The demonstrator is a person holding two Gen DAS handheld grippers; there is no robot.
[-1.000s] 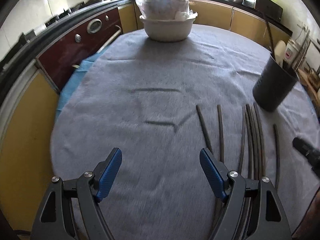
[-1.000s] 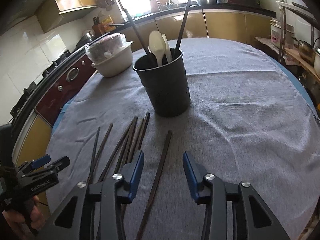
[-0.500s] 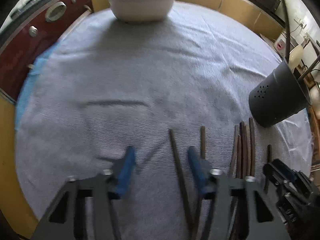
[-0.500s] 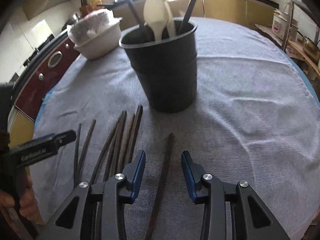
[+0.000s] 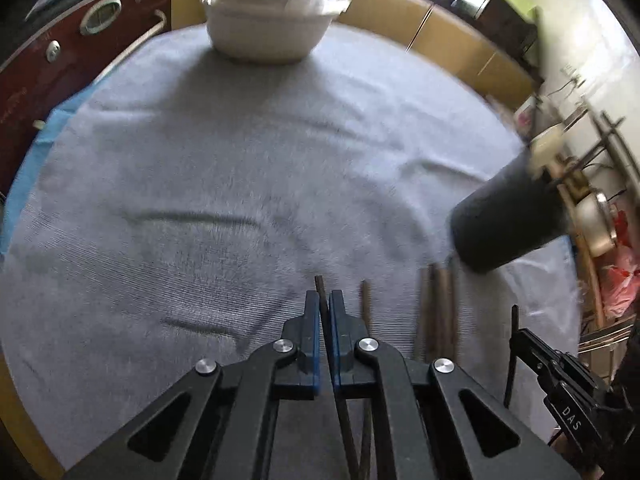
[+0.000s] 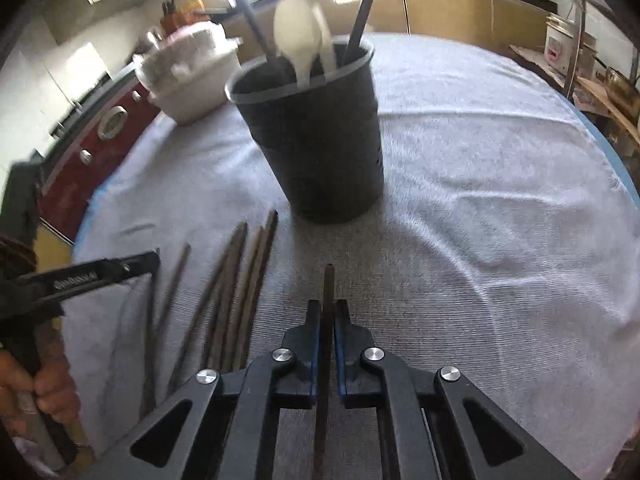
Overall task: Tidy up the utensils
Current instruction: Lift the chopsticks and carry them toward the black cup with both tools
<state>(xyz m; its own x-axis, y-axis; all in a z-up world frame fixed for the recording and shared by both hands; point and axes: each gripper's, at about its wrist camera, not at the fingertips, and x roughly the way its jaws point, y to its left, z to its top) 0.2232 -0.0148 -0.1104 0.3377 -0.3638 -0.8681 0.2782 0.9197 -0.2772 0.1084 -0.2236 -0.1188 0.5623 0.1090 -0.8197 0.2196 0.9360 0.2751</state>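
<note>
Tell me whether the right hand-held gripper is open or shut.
Shut. In the right wrist view the right hand-held gripper has its blue pads pressed against one dark chopstick that runs between them.

Blurred and cut off

The tall black plastic utensil holder (image 5: 508,220) is motion-smeared; the 2 gripped dark wooden chopsticks (image 6: 326,360) beside it run past the bottom edge.

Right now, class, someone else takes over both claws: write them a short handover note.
Left claw: shut on a dark chopstick, the leftmost of the row.
Right claw: shut on the rightmost chopstick.
Black holder: upright on the grey cloth, holding a white spoon and two dark sticks.
Left: the loose chopsticks lying on the cloth between the claws.
Next, probably: carry both gripped sticks into the holder, then fetch the others.
</note>
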